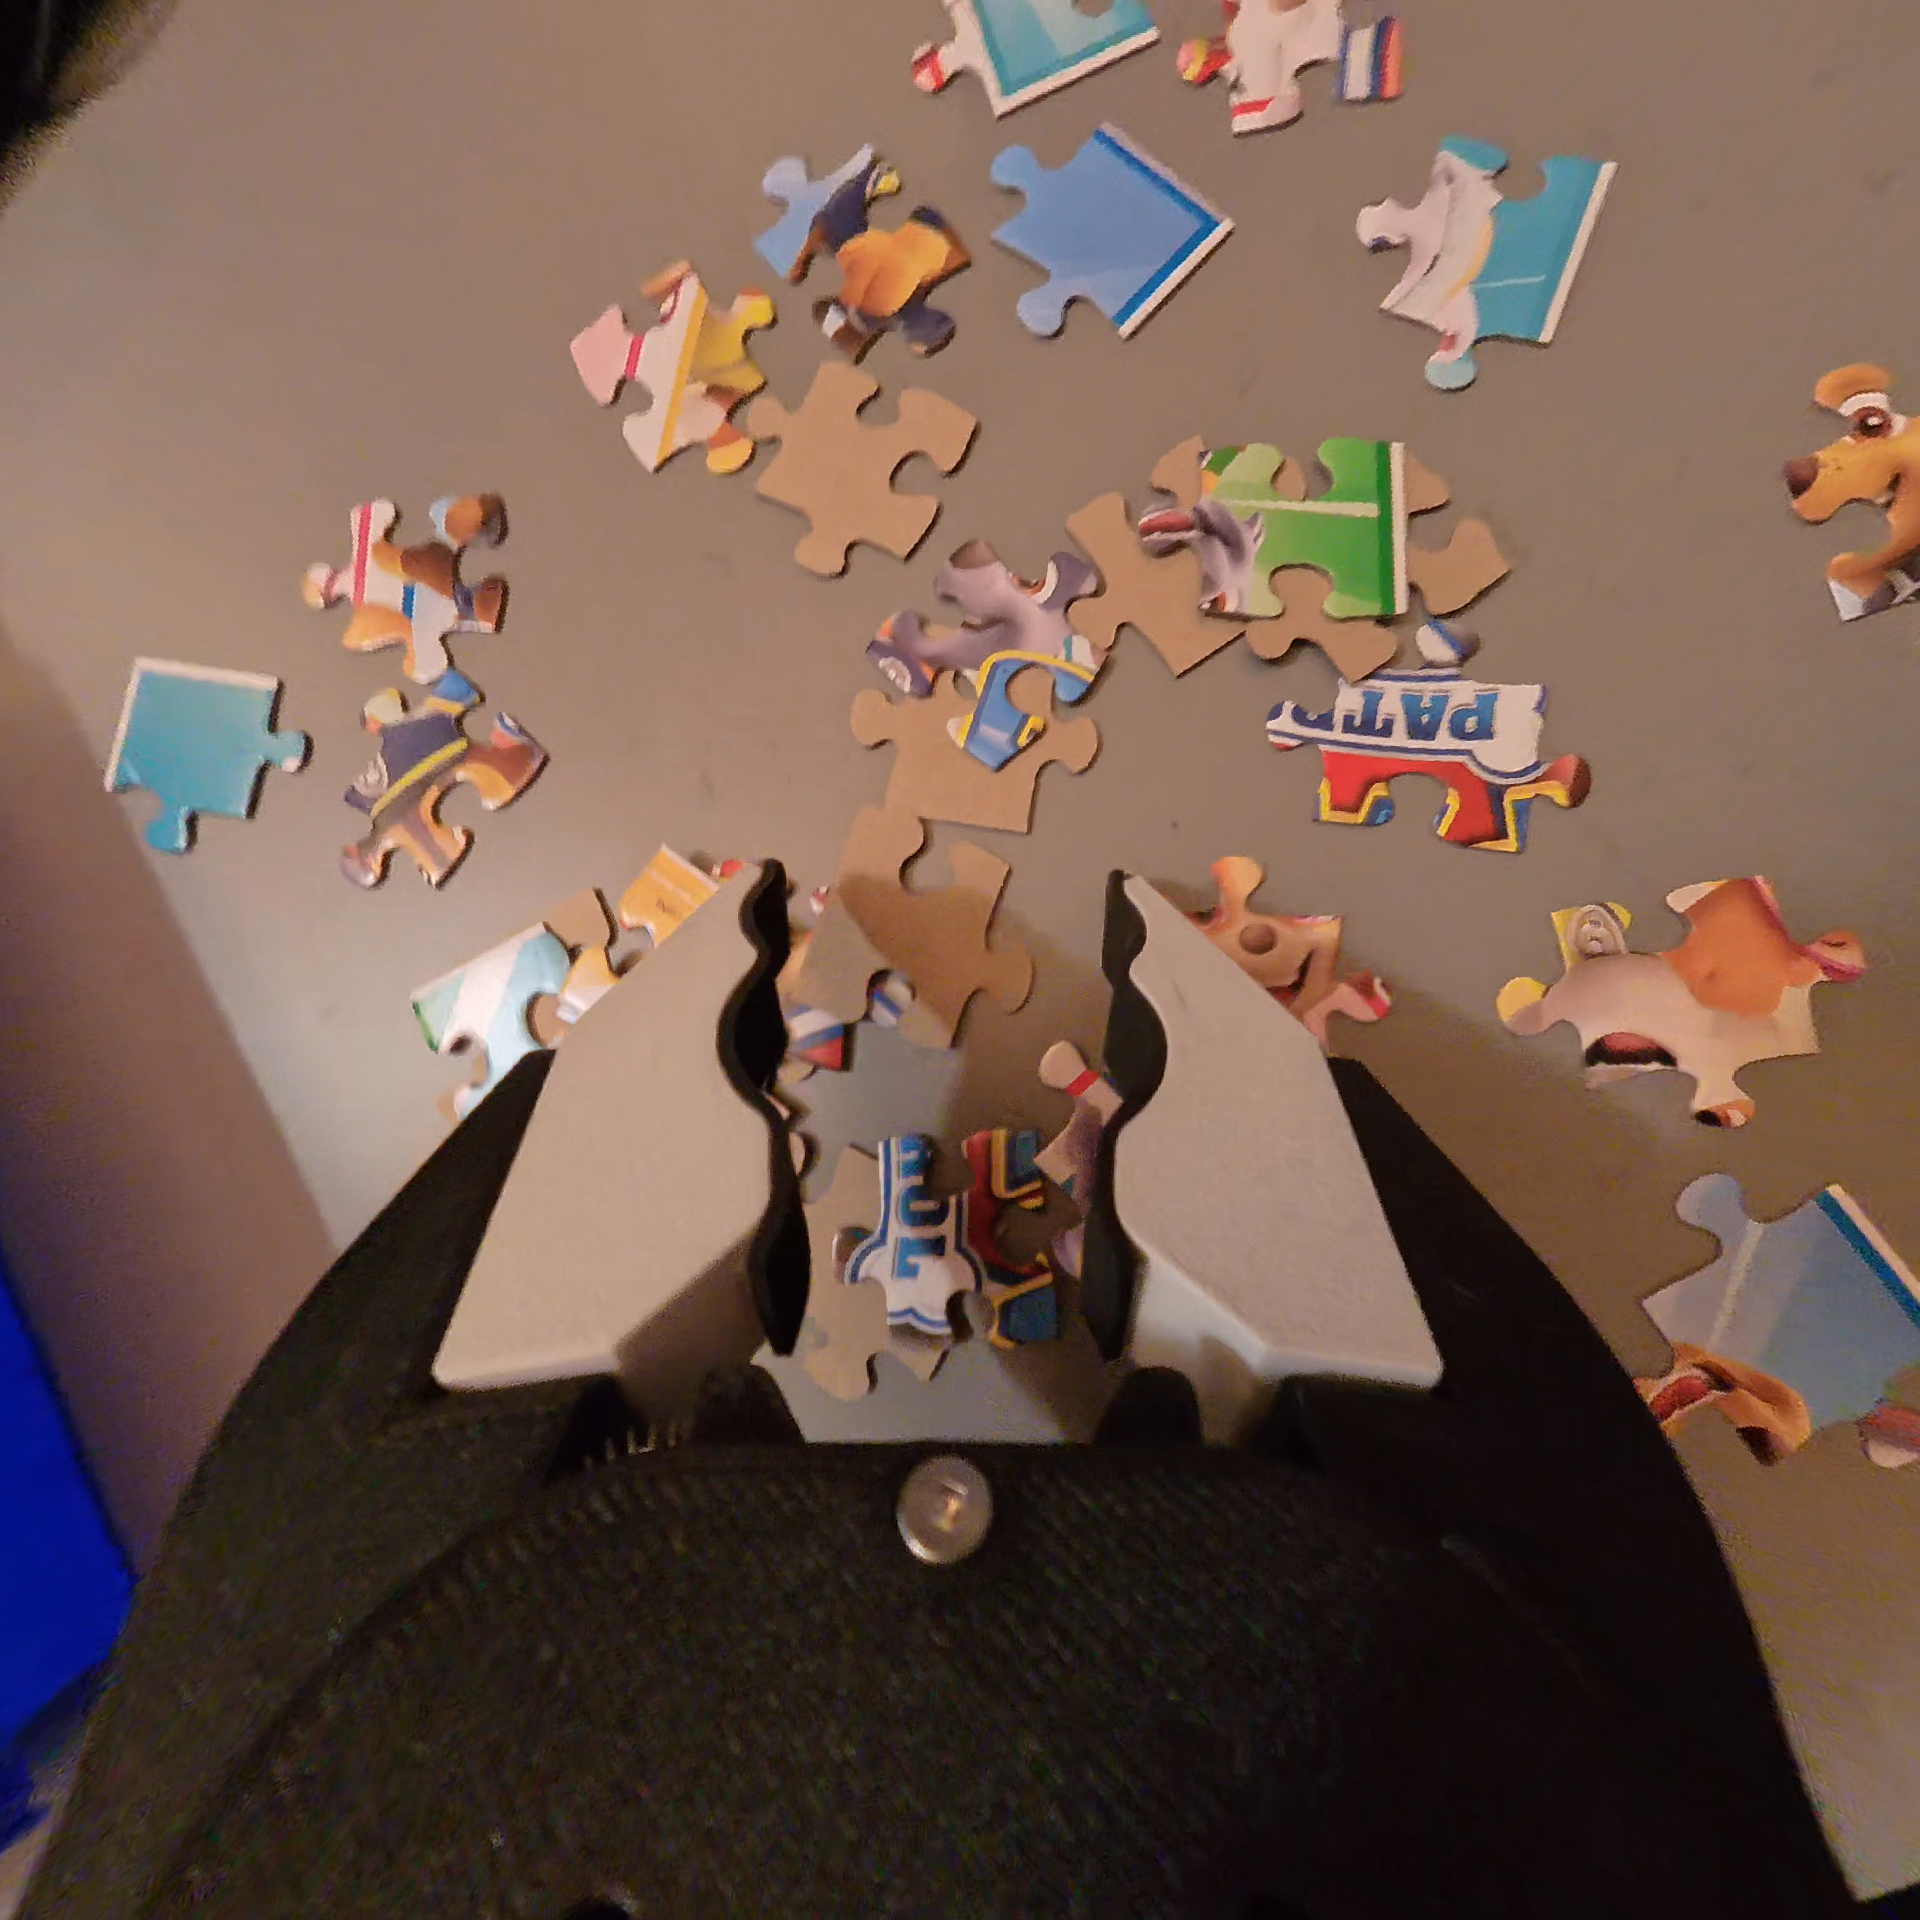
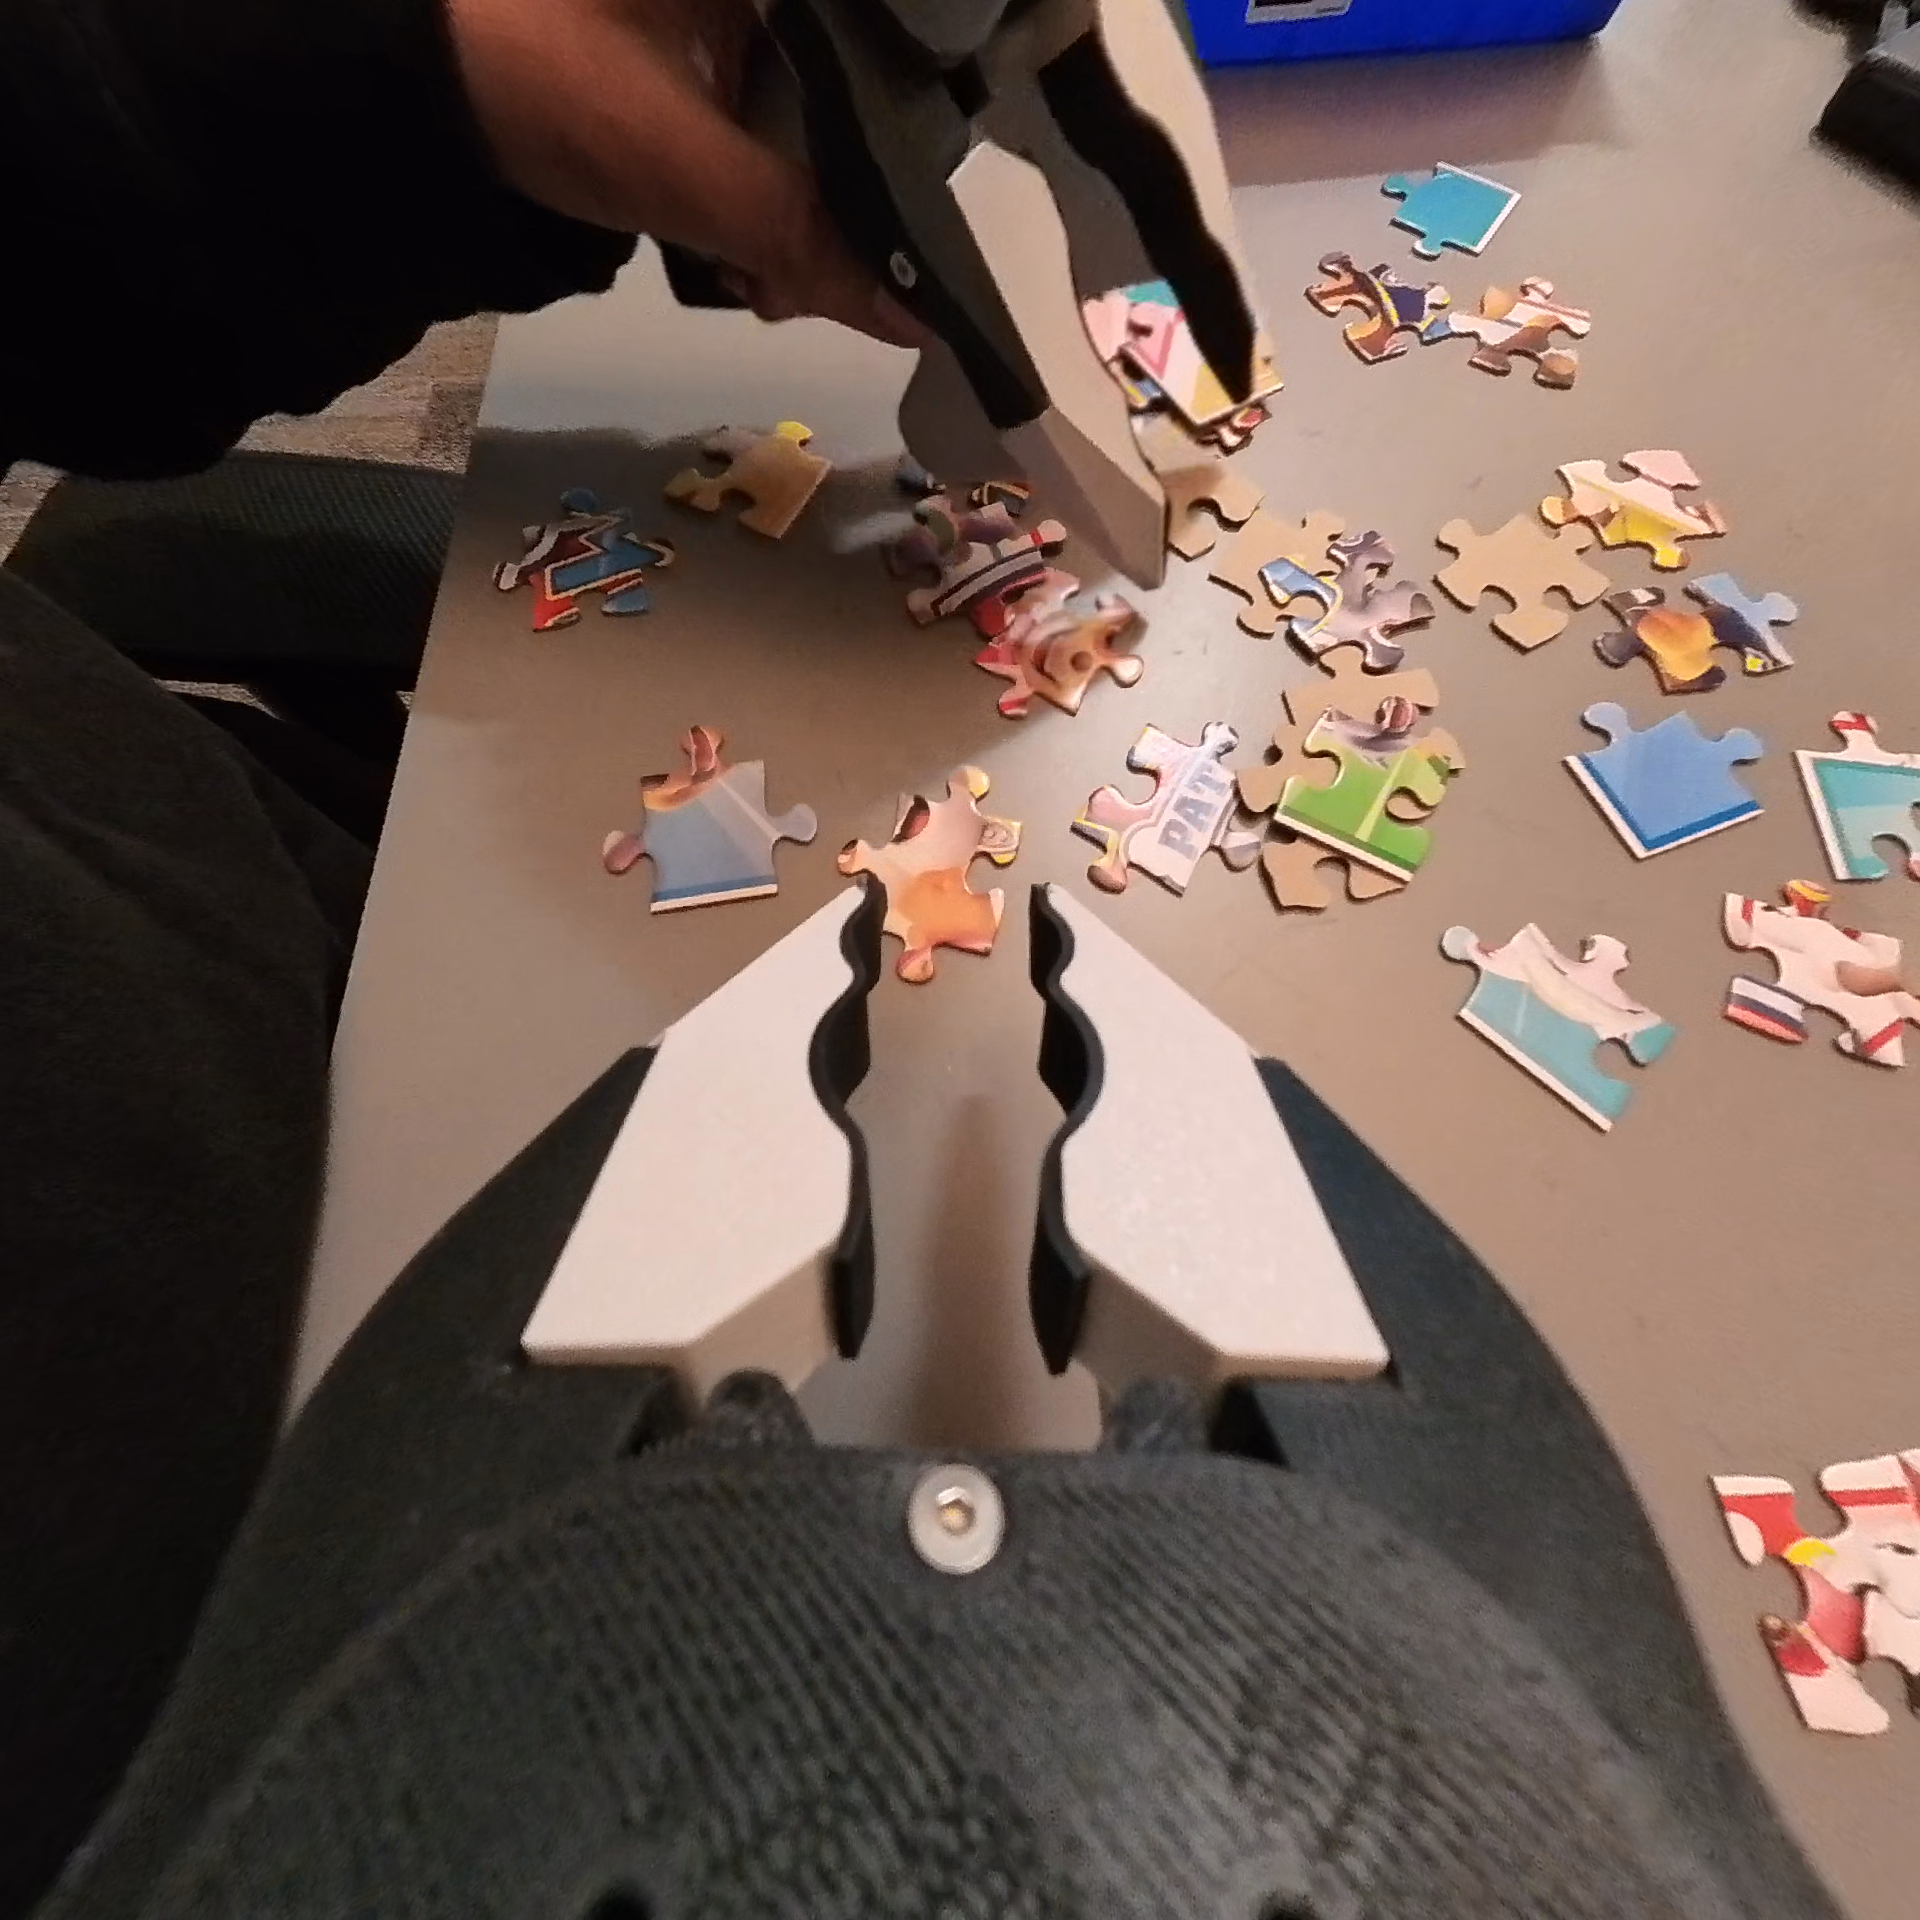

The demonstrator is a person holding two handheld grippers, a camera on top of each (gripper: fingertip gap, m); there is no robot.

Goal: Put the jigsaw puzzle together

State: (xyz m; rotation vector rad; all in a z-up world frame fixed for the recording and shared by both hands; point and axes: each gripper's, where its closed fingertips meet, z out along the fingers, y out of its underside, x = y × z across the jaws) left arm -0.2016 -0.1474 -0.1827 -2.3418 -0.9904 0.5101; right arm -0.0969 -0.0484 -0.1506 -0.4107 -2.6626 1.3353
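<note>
My left hand-held gripper [image 1: 940,894] spread above brown face-down puzzle pieces [image 1: 935,935], right hand-held gripper [image 2: 956,914] parted, bare, near an orange puzzle piece [image 2: 935,883] on the tabletop [image 2: 1351,1195]

— What sits at the left claw [image 1: 940,894]?

— Its two grey fingers with wavy black pads [image 1: 764,966] stand wide apart above the grey tabletop [image 1: 312,312], gripping nothing. Between them lies a face-down brown cardboard puzzle piece [image 1: 935,935], touching neither pad.

— And nearer the camera?

— A small heap of printed pieces in white, blue and red [image 1: 956,1236].

— Around it?

— Loose pieces everywhere: a green one [image 1: 1320,540] on brown backs, a plain blue edge piece [image 1: 1112,234], a teal corner piece [image 1: 197,748] at left.
</note>
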